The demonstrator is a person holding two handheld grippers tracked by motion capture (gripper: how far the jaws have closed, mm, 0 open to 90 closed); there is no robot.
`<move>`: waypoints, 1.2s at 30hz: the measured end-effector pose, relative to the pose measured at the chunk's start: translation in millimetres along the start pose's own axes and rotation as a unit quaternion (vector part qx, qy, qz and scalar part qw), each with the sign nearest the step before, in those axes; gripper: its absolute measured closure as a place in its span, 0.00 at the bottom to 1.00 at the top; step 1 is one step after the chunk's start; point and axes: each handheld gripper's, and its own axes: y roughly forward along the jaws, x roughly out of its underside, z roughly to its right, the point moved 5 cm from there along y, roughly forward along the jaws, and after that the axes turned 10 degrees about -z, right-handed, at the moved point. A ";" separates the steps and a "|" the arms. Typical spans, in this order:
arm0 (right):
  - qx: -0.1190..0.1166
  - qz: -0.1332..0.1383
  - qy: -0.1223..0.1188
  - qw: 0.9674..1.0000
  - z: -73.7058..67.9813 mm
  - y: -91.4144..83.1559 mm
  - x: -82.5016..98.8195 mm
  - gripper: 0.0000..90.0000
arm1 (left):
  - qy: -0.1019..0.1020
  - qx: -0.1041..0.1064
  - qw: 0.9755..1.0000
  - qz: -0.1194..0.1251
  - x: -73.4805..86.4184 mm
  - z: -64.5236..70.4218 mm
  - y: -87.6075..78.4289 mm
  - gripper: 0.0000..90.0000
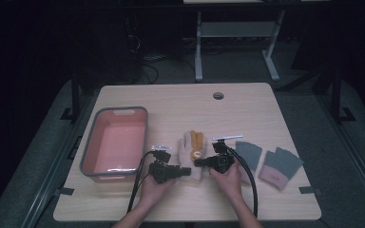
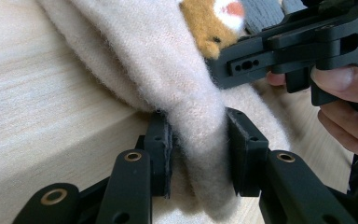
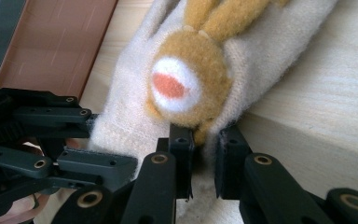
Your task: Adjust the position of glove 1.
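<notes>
I am pinching the cream glove [image 1: 192,154] with both tools. The left gripper [image 1: 186,172] is clenching its cuff edge at 7 o'clock, and the right gripper [image 1: 199,162] is grasping it at 3 o'clock.

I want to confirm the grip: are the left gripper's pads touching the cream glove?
Touching. The left gripper view shows the left gripper with both pads pressed into a fold of the cream glove.

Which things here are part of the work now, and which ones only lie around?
In the work:
- cream glove, pinched on both edges
- left claw
- right claw

Lying about:
- pink tub
- two grey gloves
</notes>
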 end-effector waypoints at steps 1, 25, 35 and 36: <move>0.002 -0.001 -0.002 1.000 0.0 -0.2 0.2 0.89 | 0.001 -0.001 1.000 0.001 0.0 0.2 0.1 0.72; -0.014 -0.001 0.000 1.000 -0.9 -3.5 -2.5 0.91 | -0.017 0.027 1.000 0.000 -1.9 -1.5 0.5 0.73; -0.022 0.004 -0.004 1.000 -2.9 -13.4 -1.8 0.91 | -0.011 0.033 0.999 0.003 -3.4 3.3 0.2 0.74; -0.020 0.004 -0.006 1.000 -3.3 -14.1 -1.8 0.92 | -0.009 0.031 0.999 0.003 -3.7 3.8 -0.2 0.74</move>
